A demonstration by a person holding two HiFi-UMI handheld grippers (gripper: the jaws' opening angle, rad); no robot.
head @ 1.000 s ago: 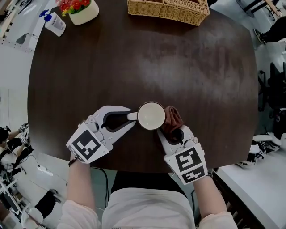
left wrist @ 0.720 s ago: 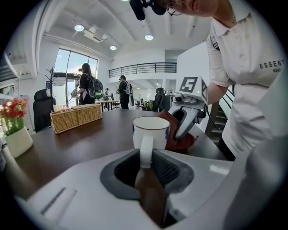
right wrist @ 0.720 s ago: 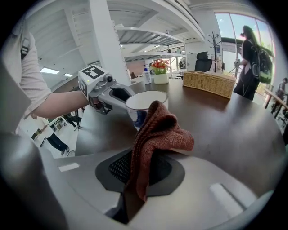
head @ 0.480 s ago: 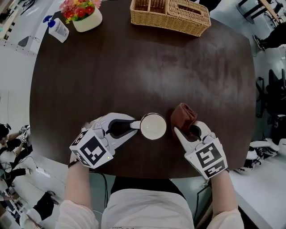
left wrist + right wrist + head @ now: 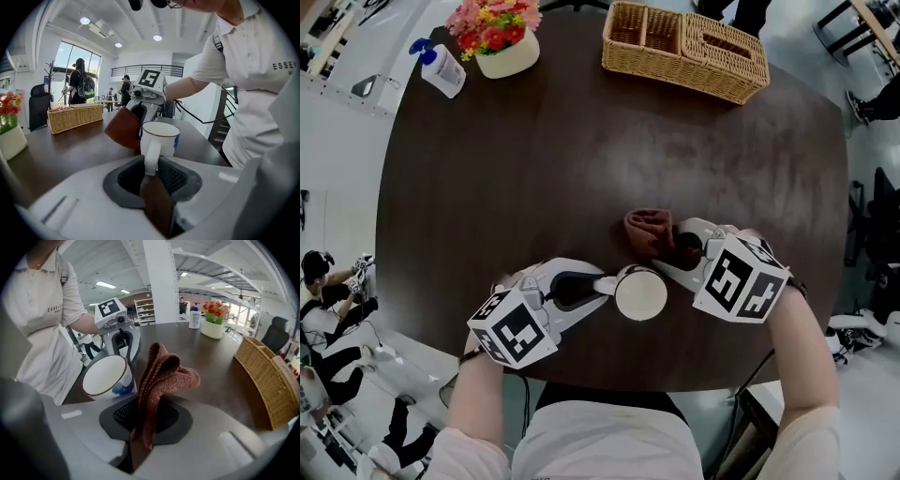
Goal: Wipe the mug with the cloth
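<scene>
A white mug (image 5: pixel 640 293) with a blue mark on its side is near the table's front edge. My left gripper (image 5: pixel 602 285) is shut on the mug's handle (image 5: pixel 151 157), which shows between the jaws in the left gripper view. A folded reddish-brown cloth (image 5: pixel 650 232) sticks out of my right gripper (image 5: pixel 678 247), which is shut on it. The cloth (image 5: pixel 123 128) hangs just beyond the mug's far side, close to its wall; contact is unclear. In the right gripper view the cloth (image 5: pixel 161 376) stands up from the jaws, with the mug (image 5: pixel 107 376) to its left.
A wicker basket (image 5: pixel 684 52) sits at the far edge of the dark round table (image 5: pixel 534 178). A flower pot (image 5: pixel 502 42) and a pump bottle (image 5: pixel 442 67) stand at the far left. Chairs and people are around the room beyond the table.
My right gripper has carried the cloth from the mug's right side, out to the right, then round to the mug's far side. The left gripper stays shut on the handle.
</scene>
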